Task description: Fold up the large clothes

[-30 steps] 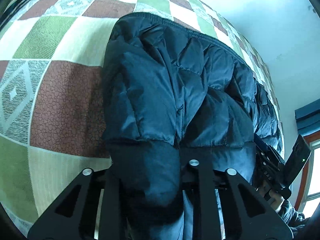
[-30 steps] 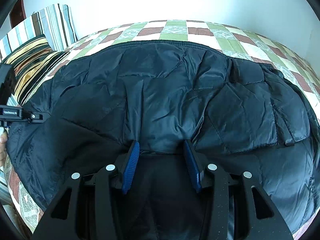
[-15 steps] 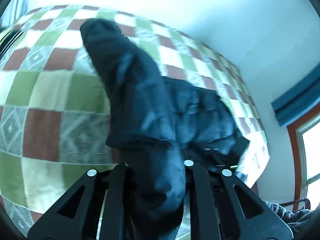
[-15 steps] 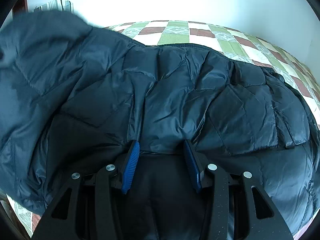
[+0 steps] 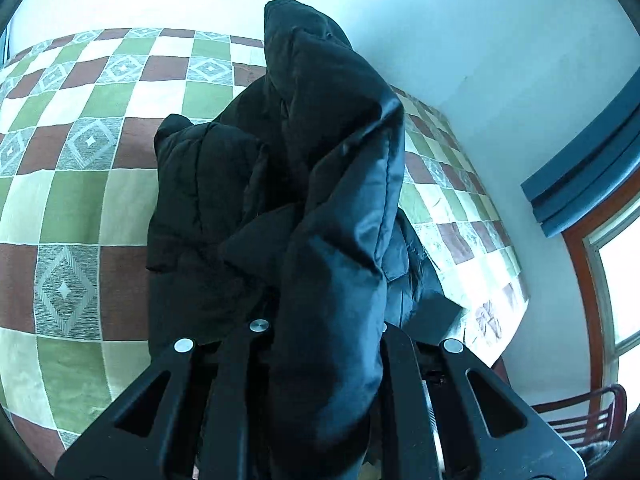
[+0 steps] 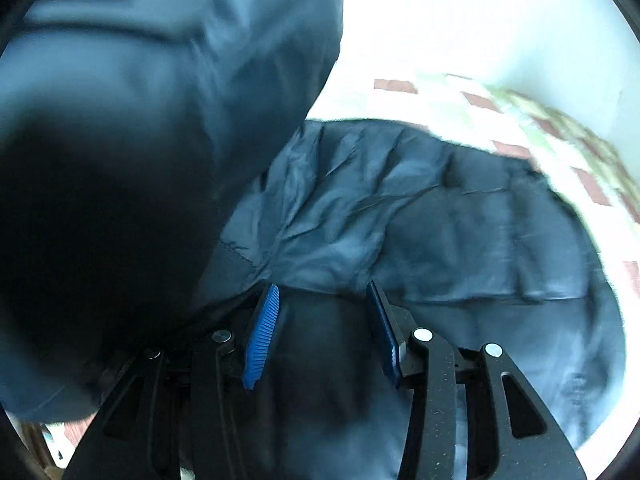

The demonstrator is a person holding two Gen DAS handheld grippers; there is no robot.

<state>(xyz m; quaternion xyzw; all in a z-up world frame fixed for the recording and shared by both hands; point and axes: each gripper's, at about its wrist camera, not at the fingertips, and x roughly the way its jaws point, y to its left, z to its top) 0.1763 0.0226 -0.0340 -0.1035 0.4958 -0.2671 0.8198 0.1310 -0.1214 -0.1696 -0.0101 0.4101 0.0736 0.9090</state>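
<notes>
A large dark navy puffer jacket (image 5: pixel 320 184) lies on the checkered bed. My left gripper (image 5: pixel 324 344) is shut on a thick bunch of the jacket and holds it lifted, so the fabric hangs in a tall fold in front of the camera and hides the fingertips. In the right wrist view the lifted part (image 6: pixel 132 152) fills the left half, blurred. My right gripper (image 6: pixel 320 328) has its blue pads (image 6: pixel 262 336) apart, with the jacket's edge (image 6: pixel 420 240) lying between them.
The bed has a green, brown and cream checkered cover (image 5: pixel 80 168). A white wall (image 5: pixel 460 40) stands behind it. A window with a wooden frame (image 5: pixel 600 280) and a chair (image 5: pixel 580 416) are at the right.
My left gripper has lifted its bunch of jacket higher and swung it over toward the right gripper. The lifted fabric now covers the left half of the right wrist view.
</notes>
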